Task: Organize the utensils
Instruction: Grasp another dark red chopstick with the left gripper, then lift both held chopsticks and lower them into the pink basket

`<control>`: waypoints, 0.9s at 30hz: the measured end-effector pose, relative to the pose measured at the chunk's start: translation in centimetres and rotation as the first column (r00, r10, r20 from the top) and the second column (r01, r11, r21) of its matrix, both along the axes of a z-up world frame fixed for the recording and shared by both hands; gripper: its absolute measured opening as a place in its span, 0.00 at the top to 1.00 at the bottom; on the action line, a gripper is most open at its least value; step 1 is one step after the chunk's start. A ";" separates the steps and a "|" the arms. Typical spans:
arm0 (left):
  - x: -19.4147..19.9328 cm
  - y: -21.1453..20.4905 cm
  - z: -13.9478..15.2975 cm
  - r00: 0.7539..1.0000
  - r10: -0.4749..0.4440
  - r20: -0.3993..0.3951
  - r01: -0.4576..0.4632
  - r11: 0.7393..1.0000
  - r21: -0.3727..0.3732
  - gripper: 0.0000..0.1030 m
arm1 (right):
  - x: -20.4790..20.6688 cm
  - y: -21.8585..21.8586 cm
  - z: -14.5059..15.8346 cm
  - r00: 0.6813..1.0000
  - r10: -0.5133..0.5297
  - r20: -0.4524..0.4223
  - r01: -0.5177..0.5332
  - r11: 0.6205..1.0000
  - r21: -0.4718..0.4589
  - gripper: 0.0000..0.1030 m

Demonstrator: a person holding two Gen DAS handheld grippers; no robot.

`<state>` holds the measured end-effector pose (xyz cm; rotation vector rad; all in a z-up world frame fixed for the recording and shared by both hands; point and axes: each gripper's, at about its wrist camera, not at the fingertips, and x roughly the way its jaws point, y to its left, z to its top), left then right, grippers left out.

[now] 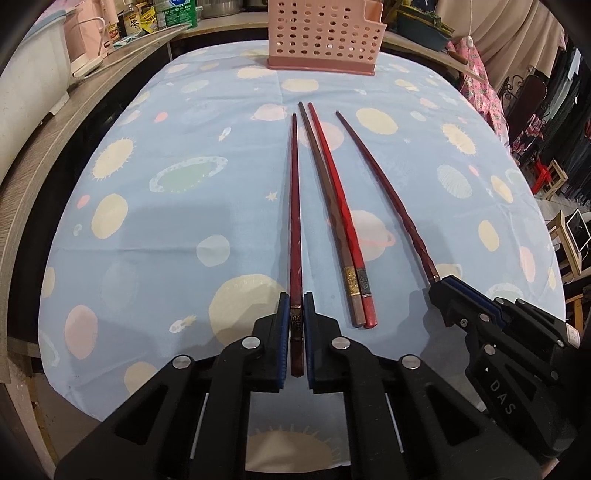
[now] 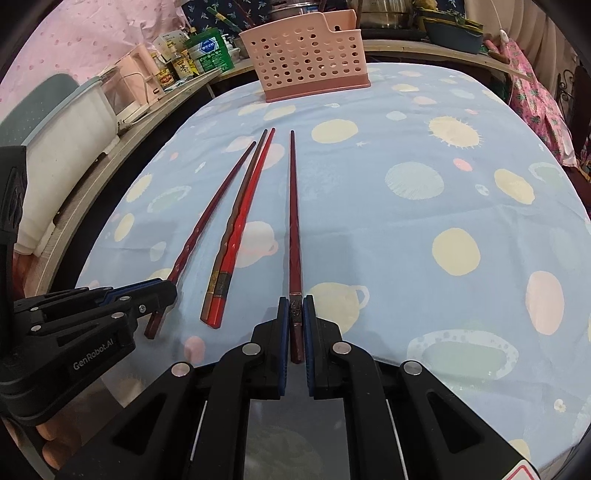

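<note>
Each gripper, left point(image 1: 296, 325) and right point(image 2: 296, 325), pinches one chopstick's butt end, so the long tips may swing and miss the basket point(image 1: 325, 37).

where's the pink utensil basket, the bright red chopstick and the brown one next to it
pink utensil basket point(image 1: 325, 35), left wrist view, perforated front wall
bright red chopstick point(image 1: 338, 192), left wrist view, mid-shaft
brown chopstick point(image 2: 242, 192), right wrist view, mid-shaft
</note>
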<state>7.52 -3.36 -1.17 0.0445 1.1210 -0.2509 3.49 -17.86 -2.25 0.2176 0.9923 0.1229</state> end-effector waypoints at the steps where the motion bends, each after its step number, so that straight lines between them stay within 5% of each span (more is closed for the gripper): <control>1: 0.0 0.1 0.4 1.000 0.002 0.006 -0.002 1.000 -0.007 0.93 | -0.1 -0.2 0.2 1.000 -0.003 0.004 0.003 1.000 0.000 0.93; 16: 1.8 1.1 7.4 0.990 0.045 0.132 -0.032 0.995 -0.099 0.93 | 1.5 -3.4 6.9 0.987 -0.078 0.137 0.070 0.995 0.064 0.93; 27: 5.7 1.1 13.2 0.962 0.089 0.258 -0.054 0.989 -0.139 0.93 | 4.7 -5.9 13.9 0.945 -0.127 0.303 0.100 0.990 0.104 0.93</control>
